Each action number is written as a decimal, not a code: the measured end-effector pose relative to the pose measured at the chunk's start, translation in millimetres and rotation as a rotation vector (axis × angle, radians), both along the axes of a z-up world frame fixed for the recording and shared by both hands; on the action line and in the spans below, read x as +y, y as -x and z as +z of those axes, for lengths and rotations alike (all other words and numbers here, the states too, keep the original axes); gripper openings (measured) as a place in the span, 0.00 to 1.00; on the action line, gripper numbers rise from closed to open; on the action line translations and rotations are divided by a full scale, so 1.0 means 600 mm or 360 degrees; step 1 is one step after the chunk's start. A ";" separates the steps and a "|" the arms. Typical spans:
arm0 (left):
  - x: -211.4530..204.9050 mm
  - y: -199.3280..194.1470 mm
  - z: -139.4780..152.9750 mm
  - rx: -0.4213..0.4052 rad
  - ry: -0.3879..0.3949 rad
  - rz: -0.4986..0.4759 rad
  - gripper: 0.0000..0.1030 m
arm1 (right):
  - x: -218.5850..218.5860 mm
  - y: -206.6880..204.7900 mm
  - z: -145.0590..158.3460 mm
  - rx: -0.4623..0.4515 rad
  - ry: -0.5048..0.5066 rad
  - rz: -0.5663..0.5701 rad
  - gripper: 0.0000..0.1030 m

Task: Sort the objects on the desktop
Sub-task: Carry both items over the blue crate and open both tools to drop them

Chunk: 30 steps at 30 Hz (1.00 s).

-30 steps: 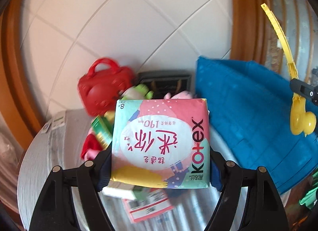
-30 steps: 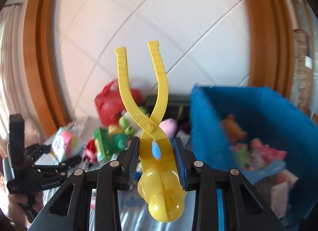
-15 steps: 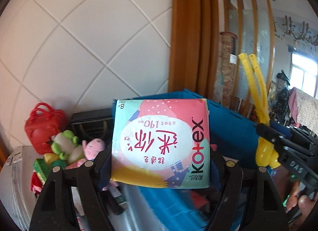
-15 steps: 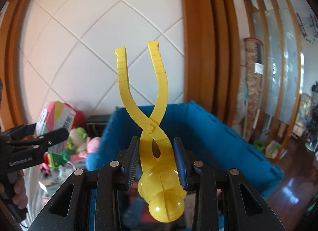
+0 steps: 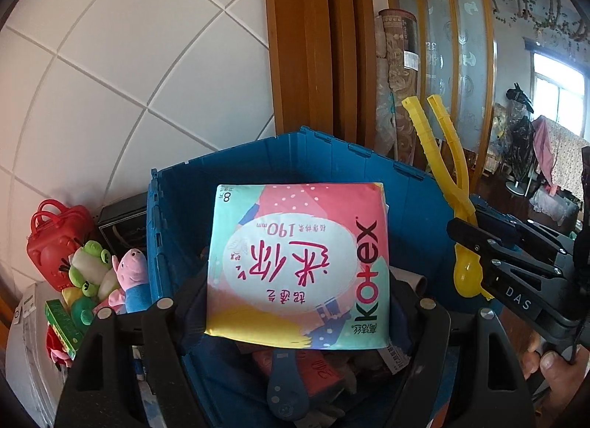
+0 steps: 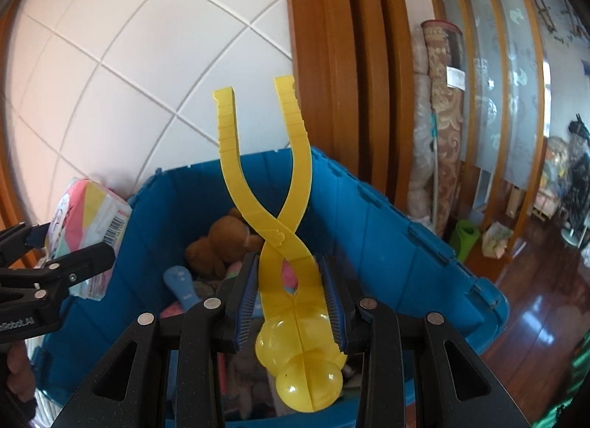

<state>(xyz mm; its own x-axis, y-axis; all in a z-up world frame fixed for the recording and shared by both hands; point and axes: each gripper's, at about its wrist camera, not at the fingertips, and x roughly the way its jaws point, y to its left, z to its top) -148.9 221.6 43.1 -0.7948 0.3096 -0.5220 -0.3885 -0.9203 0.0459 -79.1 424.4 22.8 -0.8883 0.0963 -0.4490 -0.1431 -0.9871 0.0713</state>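
Left gripper [image 5: 295, 302] fingers clamp the Kotex pack [image 5: 297, 265]; right gripper [image 6: 291, 302] fingers pinch the yellow snowball tongs [image 6: 284, 243], handles up. Both items held above the open blue crate [image 6: 387, 229], which holds toys.

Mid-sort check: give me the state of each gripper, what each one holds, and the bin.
left gripper: shut on the pad pack
pad pack: held flat above the bin
right gripper: shut on the yellow tongs
yellow tongs: held, handles up and spread
blue bin: open, partly filled with toys
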 end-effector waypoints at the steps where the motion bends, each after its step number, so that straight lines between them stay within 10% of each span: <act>1: 0.003 0.001 -0.001 -0.0005 0.0007 0.0003 0.75 | 0.004 0.001 -0.003 -0.0005 -0.0002 0.0000 0.33; 21: 0.007 0.006 -0.008 -0.0038 0.0055 0.0066 0.84 | 0.030 0.041 -0.041 -0.0169 -0.0024 -0.0066 0.35; 30: 0.007 -0.002 -0.009 -0.0030 0.0045 0.0014 0.85 | 0.023 0.023 -0.020 -0.0099 -0.0060 -0.0099 0.95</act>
